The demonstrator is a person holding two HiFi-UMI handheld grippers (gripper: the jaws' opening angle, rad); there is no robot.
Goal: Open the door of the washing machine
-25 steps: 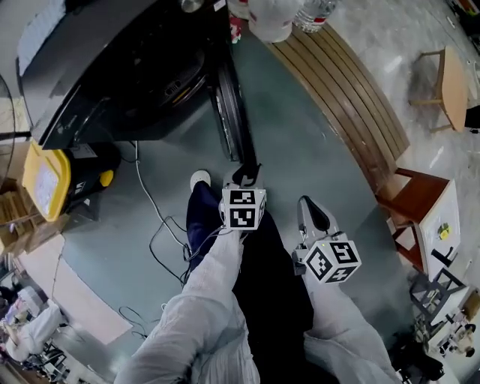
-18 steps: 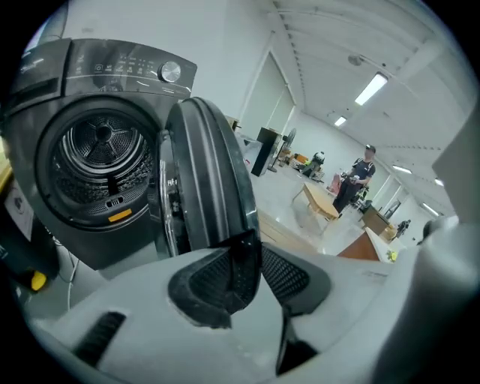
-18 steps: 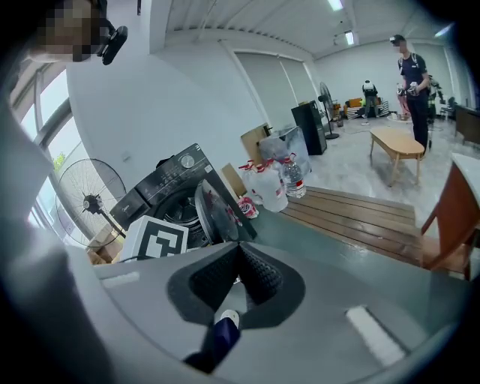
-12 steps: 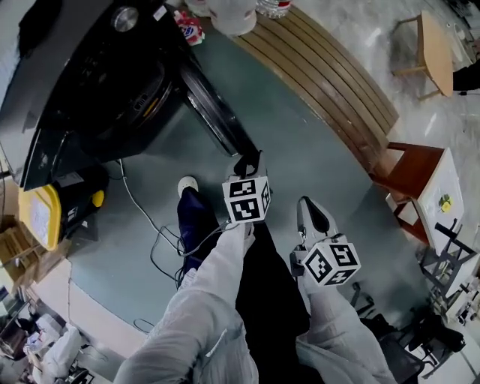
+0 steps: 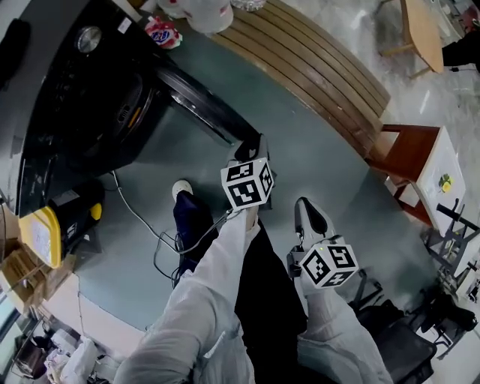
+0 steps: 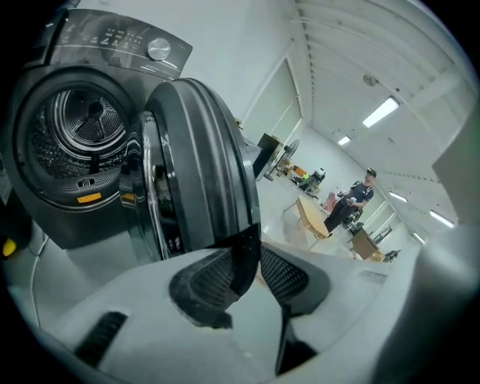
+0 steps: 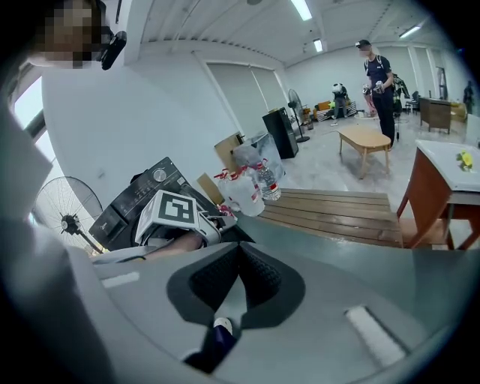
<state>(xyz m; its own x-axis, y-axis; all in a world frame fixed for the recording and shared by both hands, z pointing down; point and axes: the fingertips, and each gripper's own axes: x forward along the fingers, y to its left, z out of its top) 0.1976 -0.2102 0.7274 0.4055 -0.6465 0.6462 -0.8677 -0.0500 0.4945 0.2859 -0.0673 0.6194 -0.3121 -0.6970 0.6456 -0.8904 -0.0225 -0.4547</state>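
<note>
The dark washing machine (image 5: 82, 97) stands at the upper left, its round door (image 5: 202, 105) swung out over the floor. My left gripper (image 5: 251, 146) is at the door's free edge. In the left gripper view that dark edge (image 6: 199, 165) runs down between the pads, with the open drum (image 6: 82, 124) behind. The left gripper (image 6: 244, 259) has its jaws closing on the edge, and both pads press on it. My right gripper (image 5: 307, 214) hangs lower right, away from the door. In its own view the right gripper (image 7: 238, 251) is shut, with nothing between its pads.
A slatted wooden platform (image 5: 315, 67) curves along the upper right, with bottles and jugs (image 5: 199, 11) at its far end. A brown table (image 5: 409, 157) stands right. A yellow case (image 5: 41, 232) and a loose cable (image 5: 150, 225) lie left. A person (image 7: 379, 75) stands far off.
The door has swung further out from the machine, with my left gripper staying at its edge and travelling with it. The right gripper has shifted a little.
</note>
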